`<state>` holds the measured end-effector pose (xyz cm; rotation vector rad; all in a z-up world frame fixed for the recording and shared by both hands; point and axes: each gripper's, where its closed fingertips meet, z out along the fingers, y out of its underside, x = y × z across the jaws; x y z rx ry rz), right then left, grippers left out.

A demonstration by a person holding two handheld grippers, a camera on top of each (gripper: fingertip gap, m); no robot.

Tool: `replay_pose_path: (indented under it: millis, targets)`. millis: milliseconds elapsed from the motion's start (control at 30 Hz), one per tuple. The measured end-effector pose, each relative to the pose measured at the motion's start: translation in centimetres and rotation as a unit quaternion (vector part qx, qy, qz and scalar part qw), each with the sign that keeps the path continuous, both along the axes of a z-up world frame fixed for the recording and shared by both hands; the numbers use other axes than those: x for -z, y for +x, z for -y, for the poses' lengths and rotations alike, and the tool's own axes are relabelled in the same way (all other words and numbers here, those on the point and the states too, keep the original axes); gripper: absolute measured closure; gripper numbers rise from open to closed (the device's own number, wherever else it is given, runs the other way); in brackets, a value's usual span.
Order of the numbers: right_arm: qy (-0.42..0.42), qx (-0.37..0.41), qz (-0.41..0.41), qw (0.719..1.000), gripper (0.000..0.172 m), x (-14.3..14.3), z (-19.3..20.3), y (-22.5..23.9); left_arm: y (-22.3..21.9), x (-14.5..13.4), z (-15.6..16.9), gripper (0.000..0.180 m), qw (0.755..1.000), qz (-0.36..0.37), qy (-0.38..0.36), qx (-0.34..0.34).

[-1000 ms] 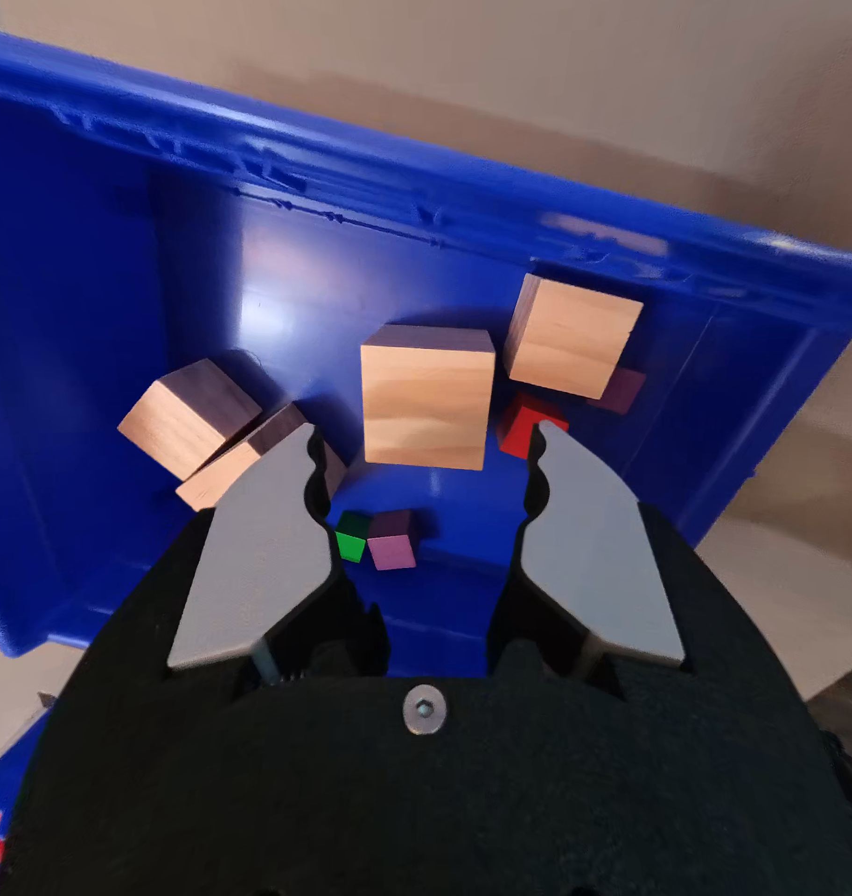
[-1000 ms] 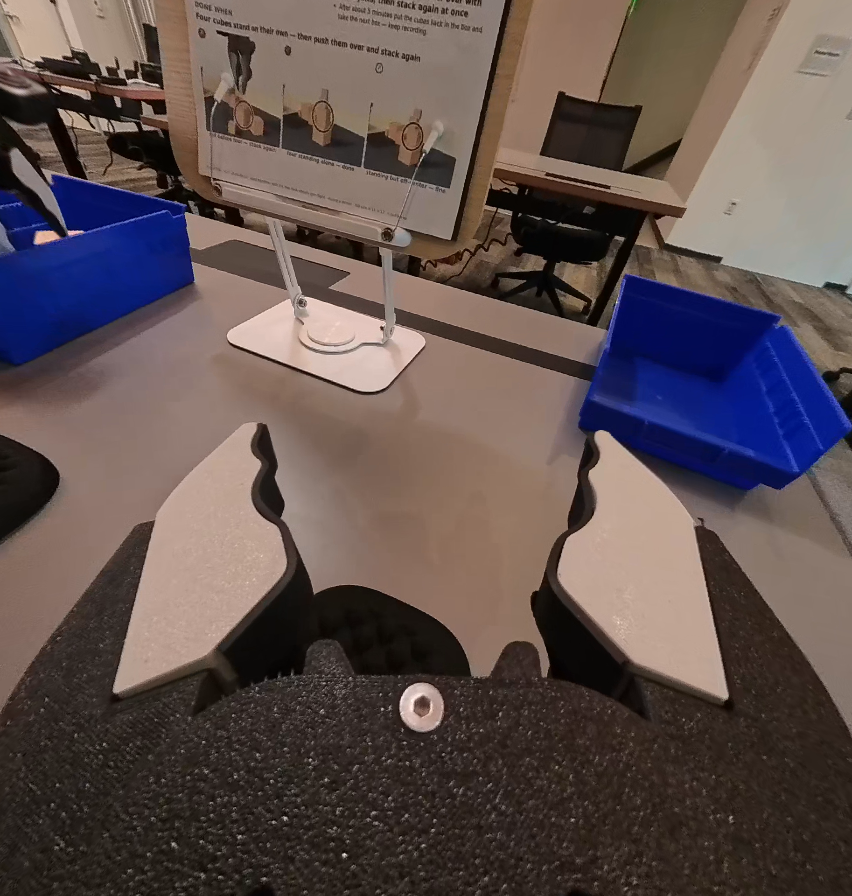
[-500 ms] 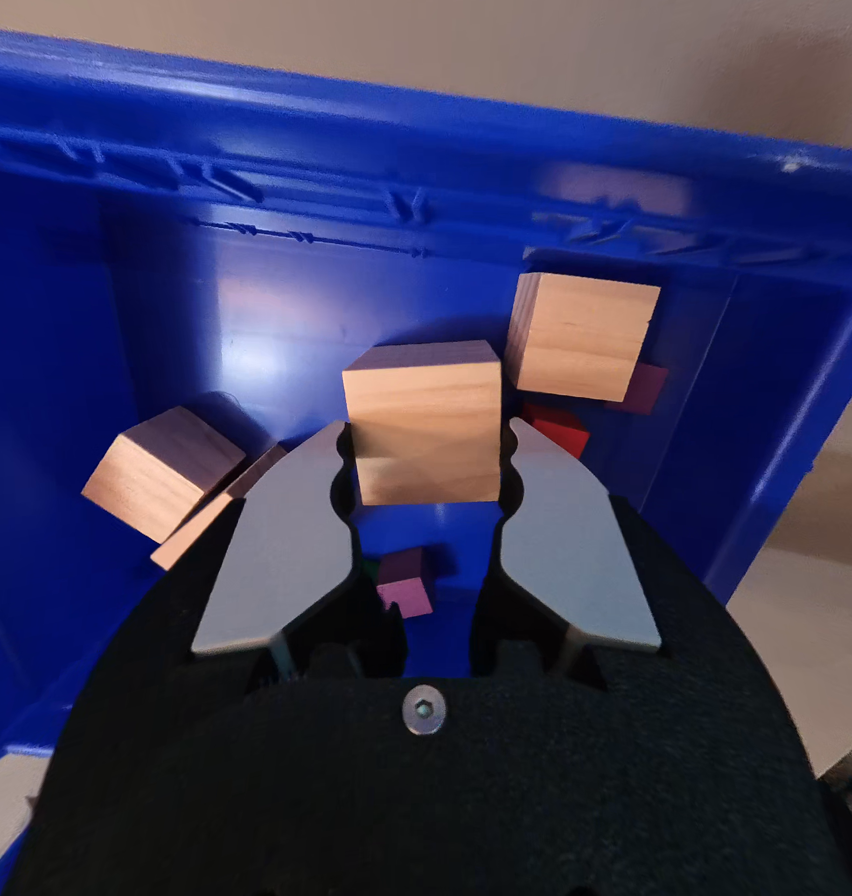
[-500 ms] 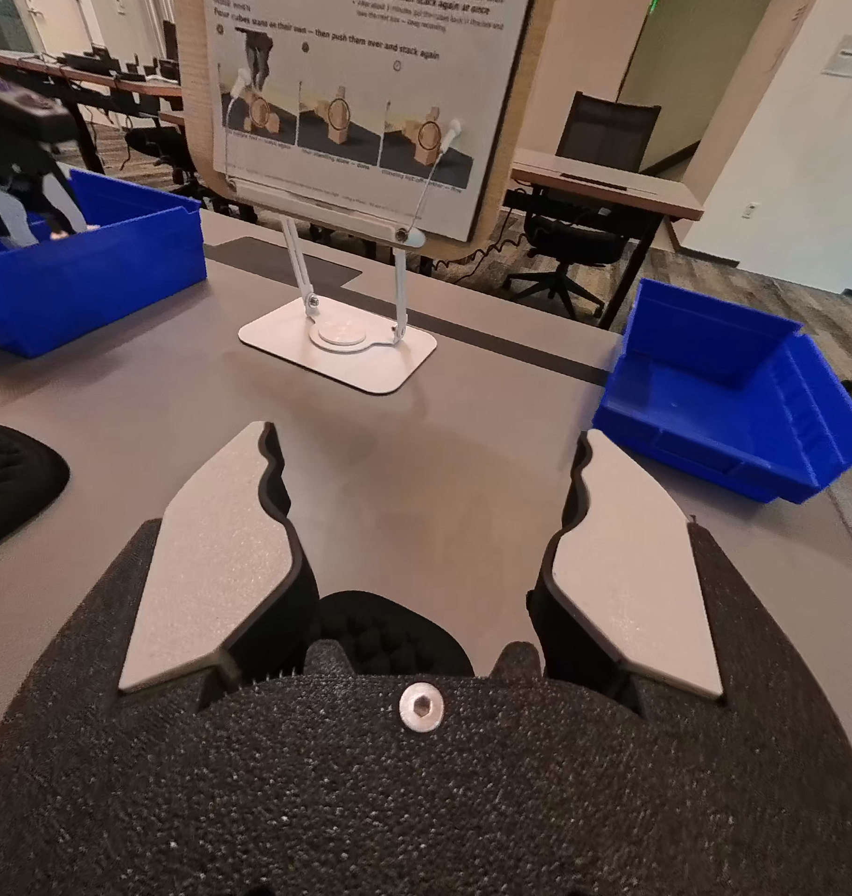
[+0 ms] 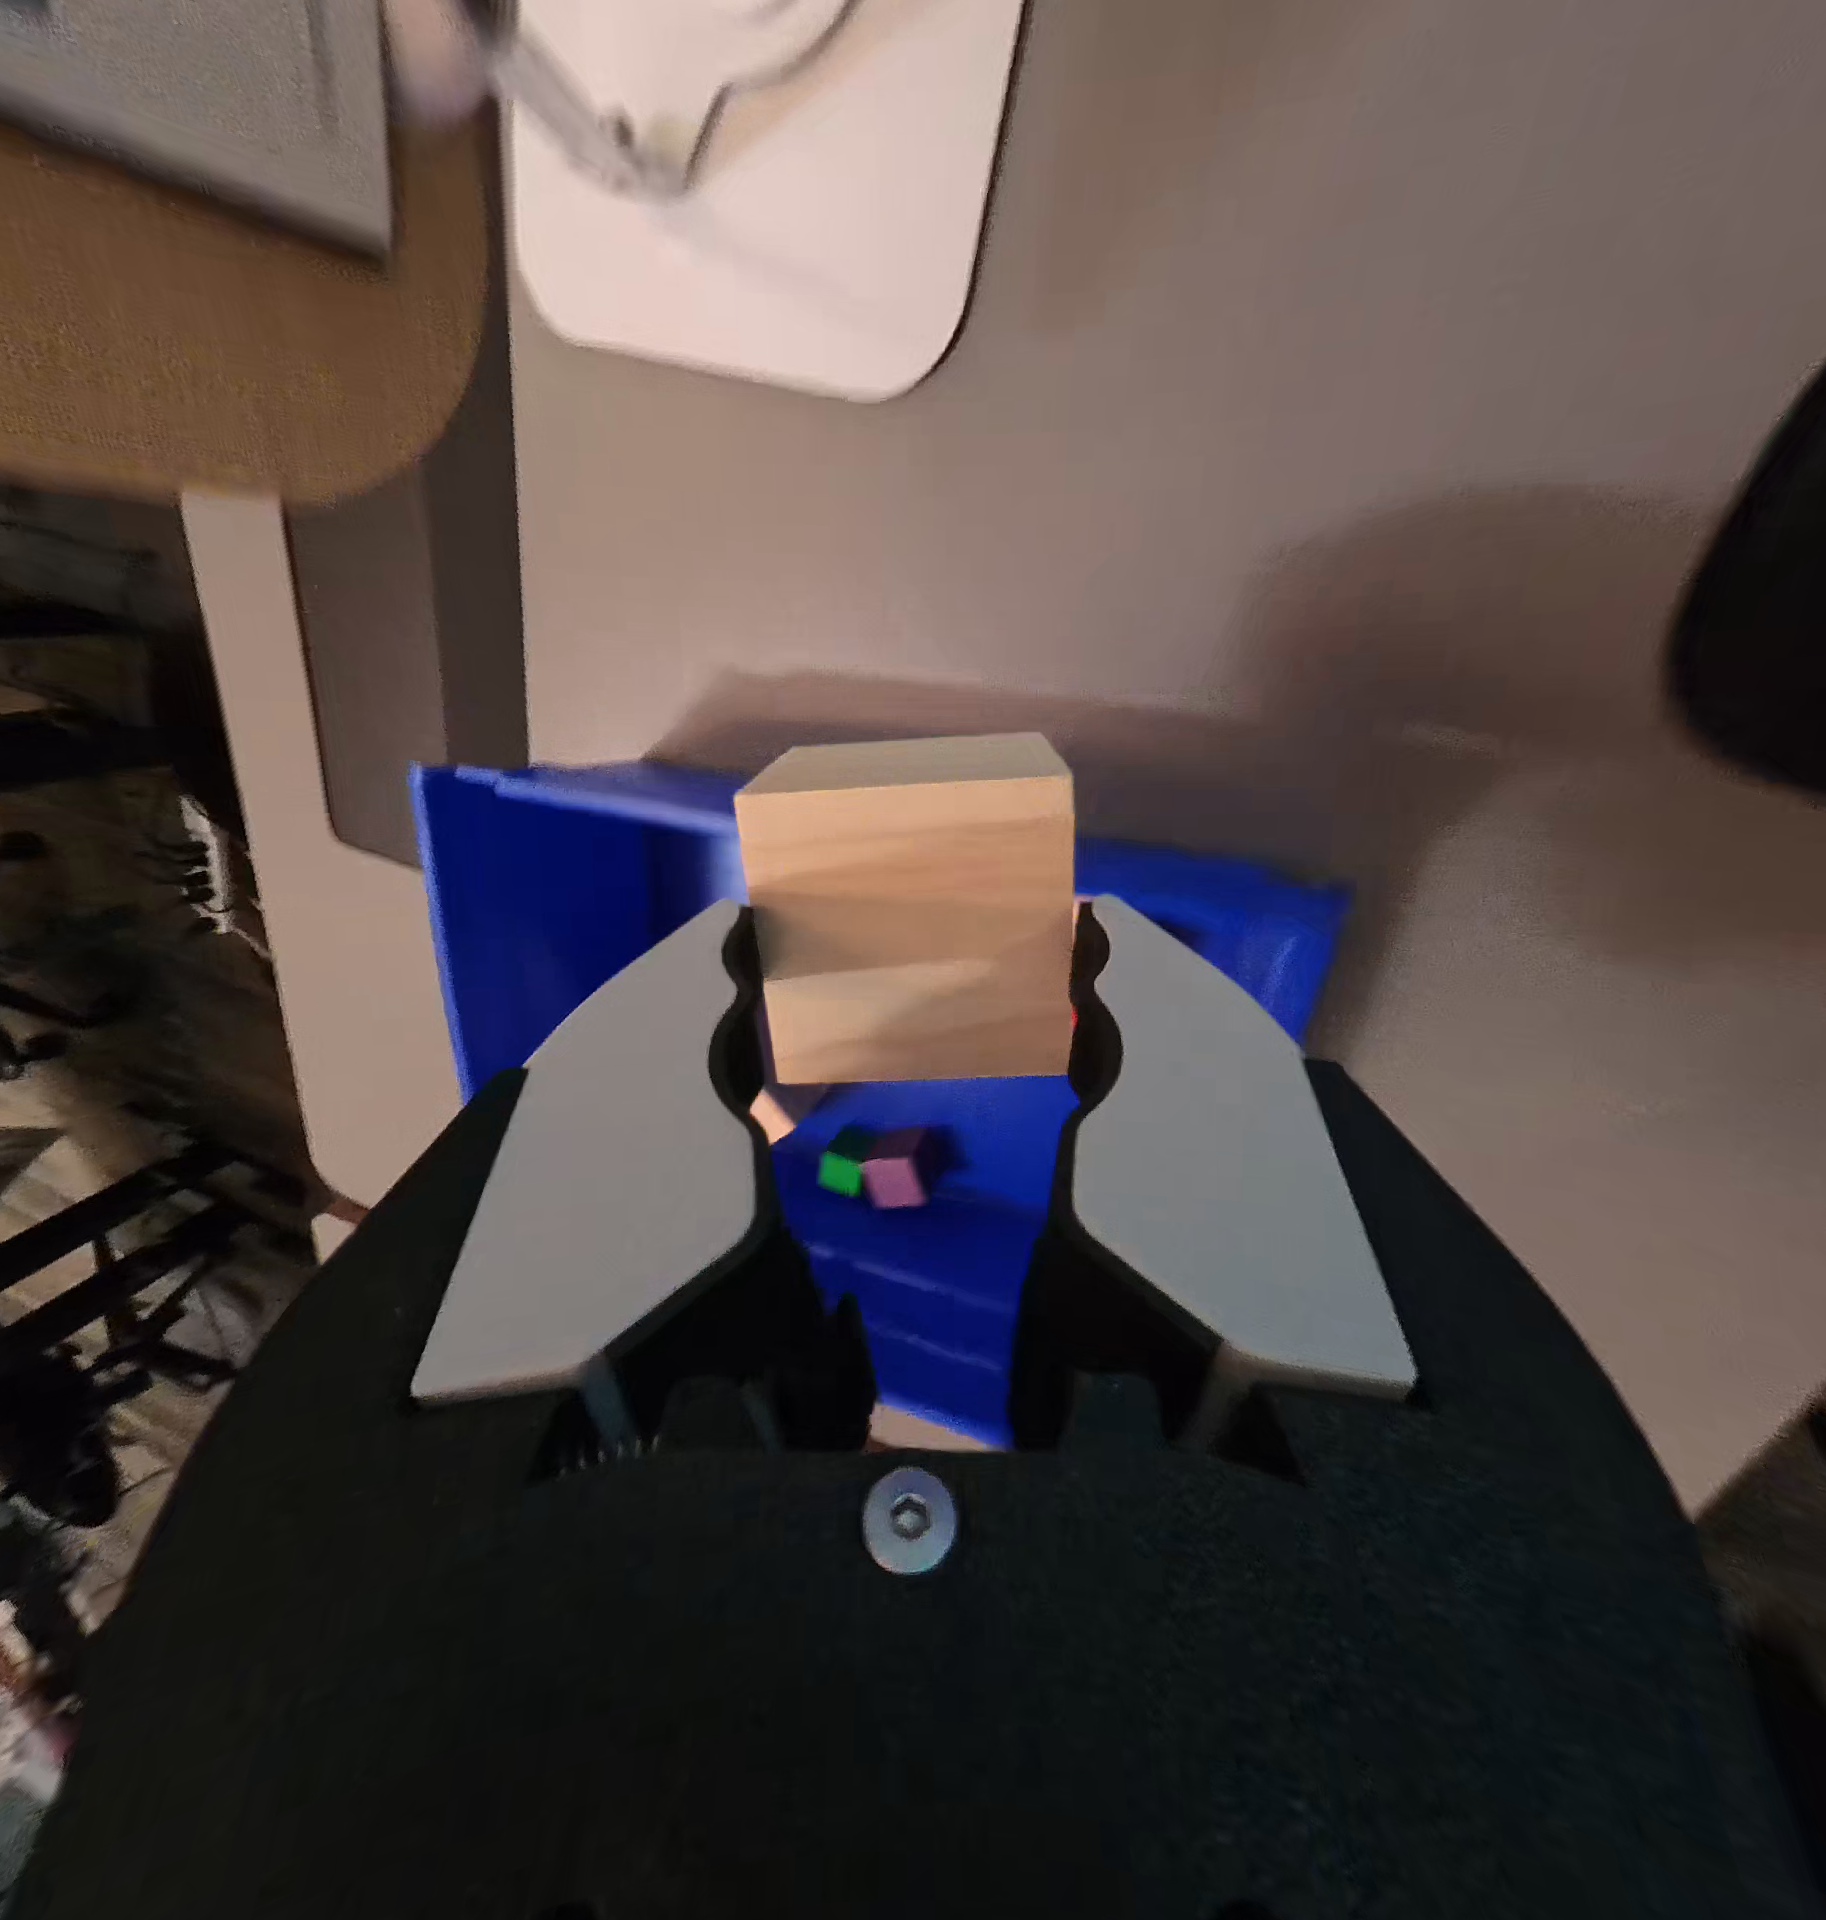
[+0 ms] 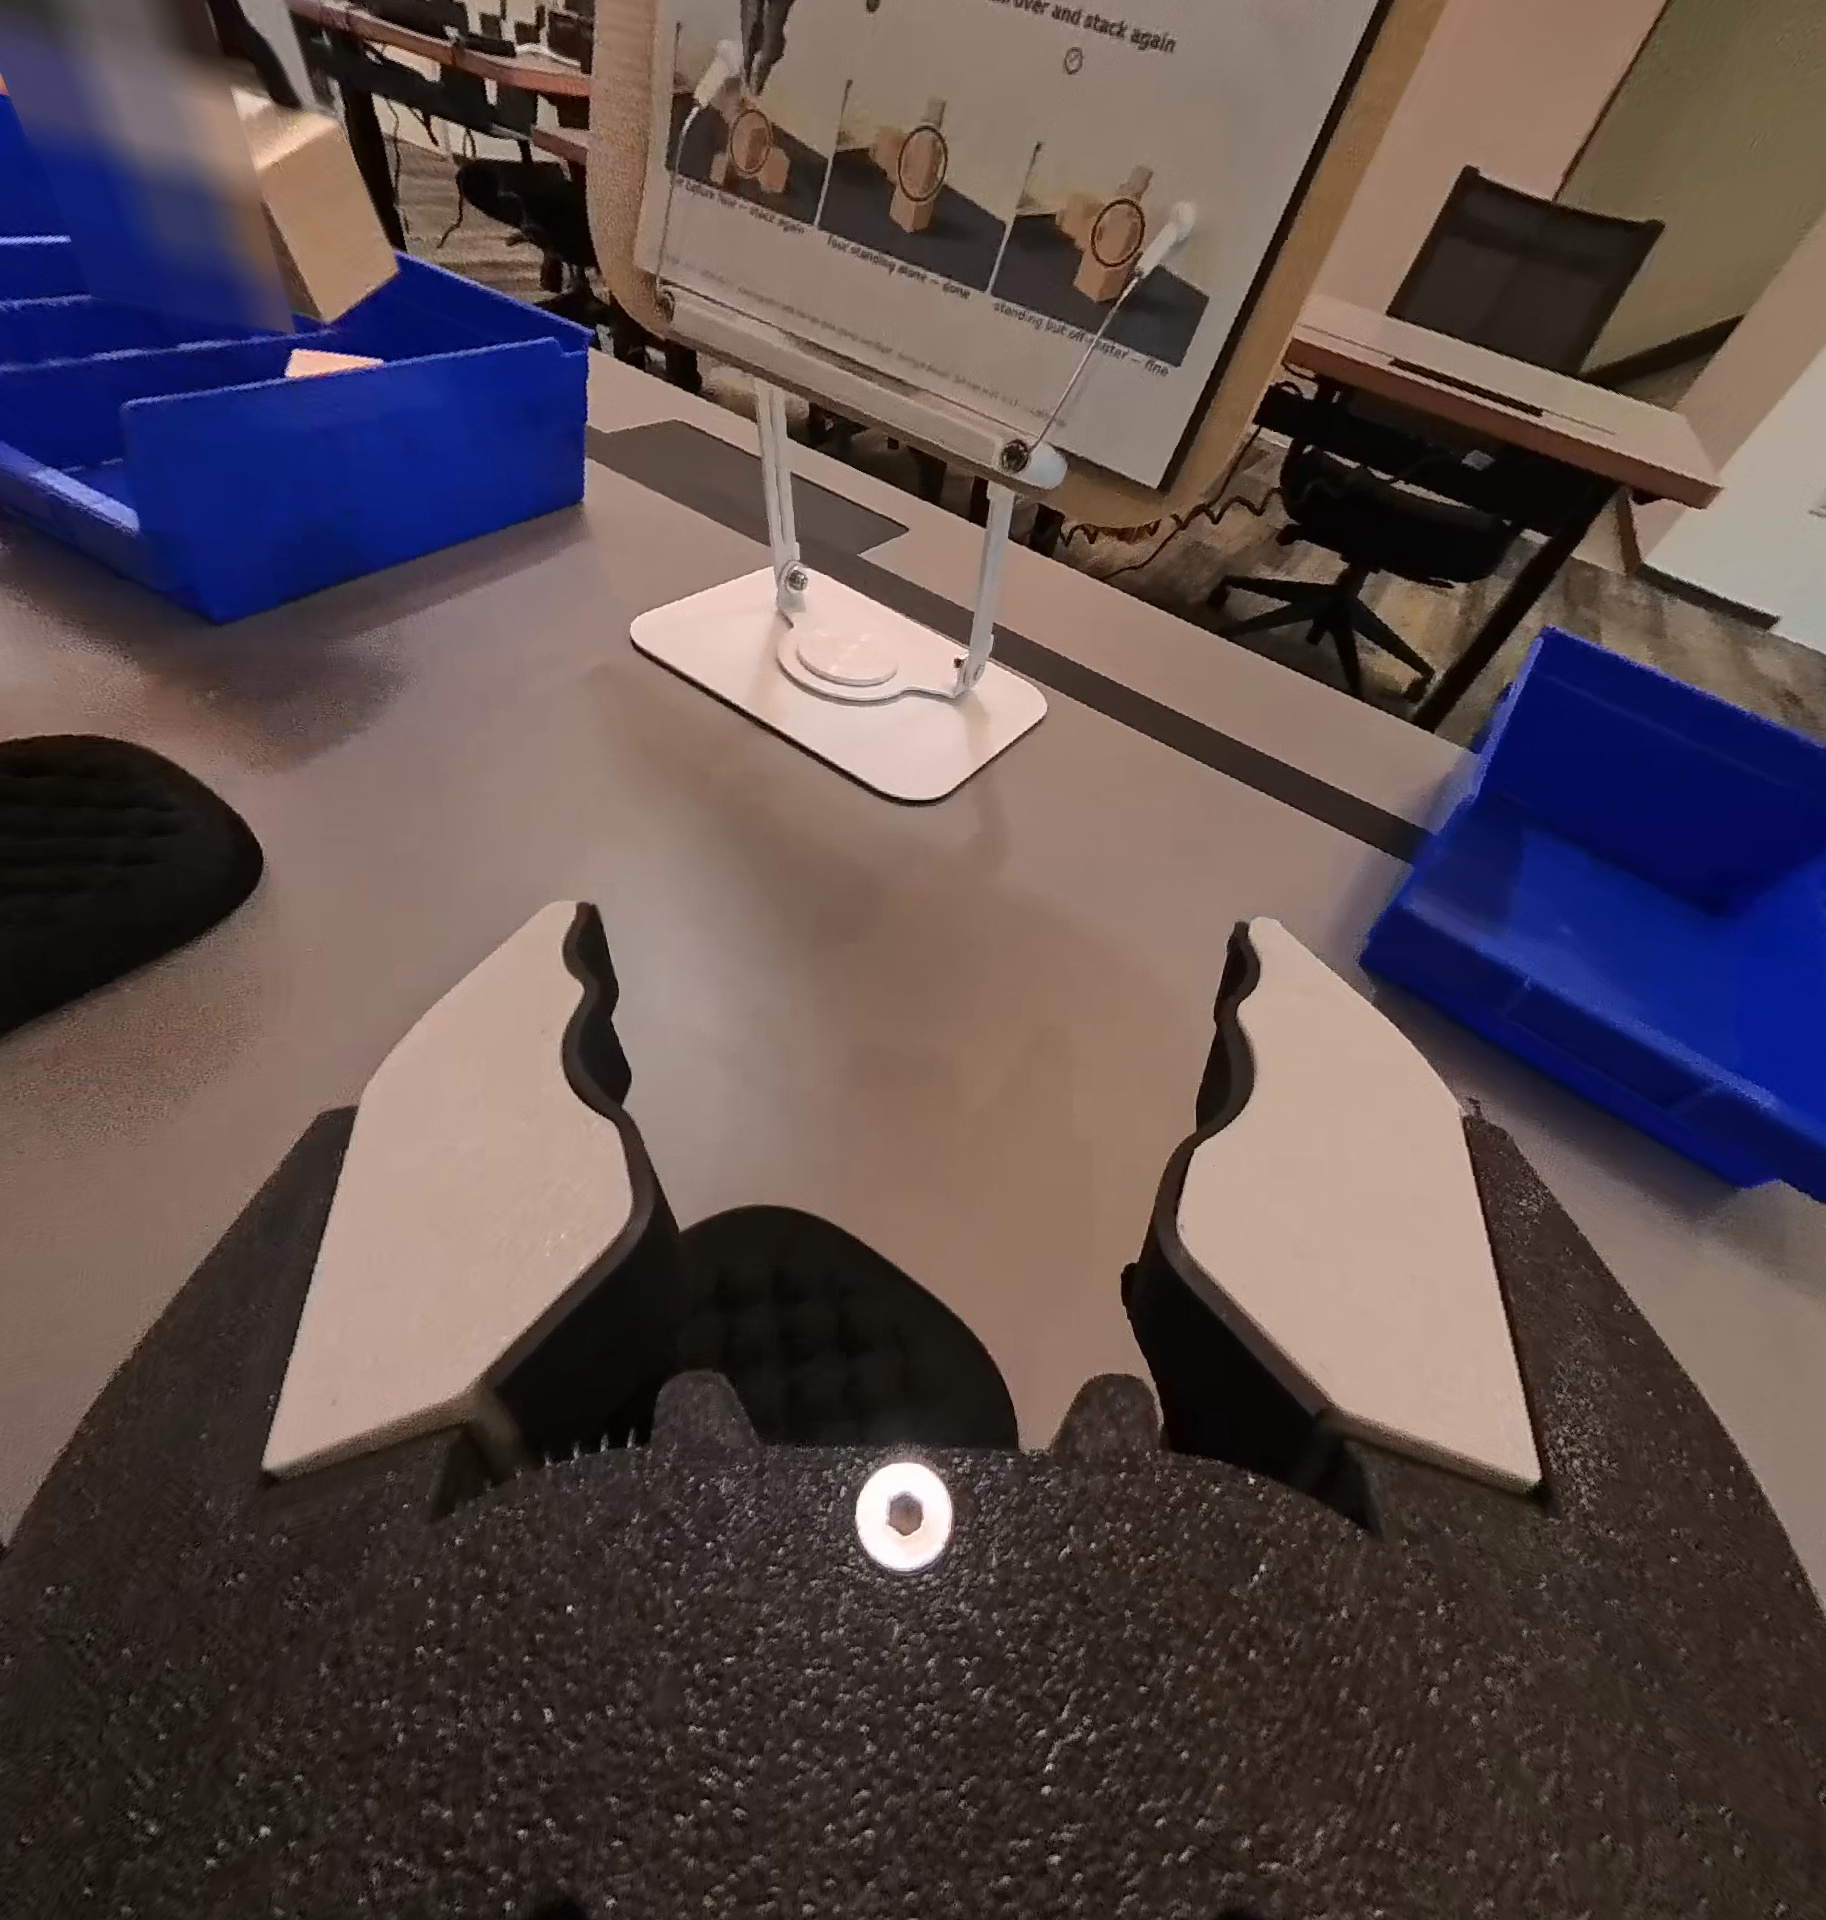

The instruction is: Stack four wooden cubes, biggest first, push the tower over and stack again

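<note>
Grey counter [image 6: 888, 935] spreads below both tools. Left tool [image 5: 914, 987] is clamped on a pale wooden cube [image 5: 904, 904], pads pressing its two opposite side faces, holding it above a blue bin [image 5: 535, 914] with small green [image 5: 839, 1174] and purple [image 5: 893, 1179] cubes inside. Rigid, light and smooth-faced by the look of it, it should suit a flat-sided grip. Right tool [image 6: 914, 1018] stands wide apart, holding nothing, above bare counter.

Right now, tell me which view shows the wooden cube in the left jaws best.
The left wrist view: the wooden cube fills the centre, clamped between the left gripper's jaws above the blue bin. The right wrist view catches only a corner of it at upper left, beside a blurred patch.
</note>
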<state>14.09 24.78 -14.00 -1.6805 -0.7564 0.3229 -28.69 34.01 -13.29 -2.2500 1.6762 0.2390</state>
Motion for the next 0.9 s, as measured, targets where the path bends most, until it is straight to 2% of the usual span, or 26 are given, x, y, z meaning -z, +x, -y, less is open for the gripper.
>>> replay_pose_path:
  millis: [67, 200, 400, 600, 767, 900]
  targets:
    - [0.003, -0.004, 0.005, 1.0, 0.063, 0.1, 0.3, 0.1, 4.2, -0.5, 1.7, 0.123, 0.999, 0.029, -0.023, 0.004]
    - [0.006, -0.02, -0.006, 1.0, 0.064, -0.1, 1.2, 0.1, 12.8, 0.3, 5.2, 0.123, 0.993, 0.078, -0.062, 0.062]
    - [0.005, -0.035, -0.007, 0.999, 0.066, 0.3, 2.1, 0.4, 20.7, 5.4, 9.4, 0.123, 0.985, 0.05, -0.14, 0.091]
    - [-0.007, -0.052, -0.005, 0.999, 0.066, 1.6, 2.7, 0.0, 25.1, 10.0, 10.9, 0.123, 0.979, 0.037, -0.172, 0.101]
    - [-0.018, -0.077, 0.004, 0.997, 0.066, 2.4, 3.3, -0.6, 27.3, 11.9, 10.8, 0.123, 0.979, 0.049, -0.165, 0.113]
    - [-0.02, -0.149, -0.012, 0.989, 0.066, 2.5, 4.8, -1.8, 28.0, 12.8, 11.1, 0.123, 0.976, 0.048, -0.168, 0.132]
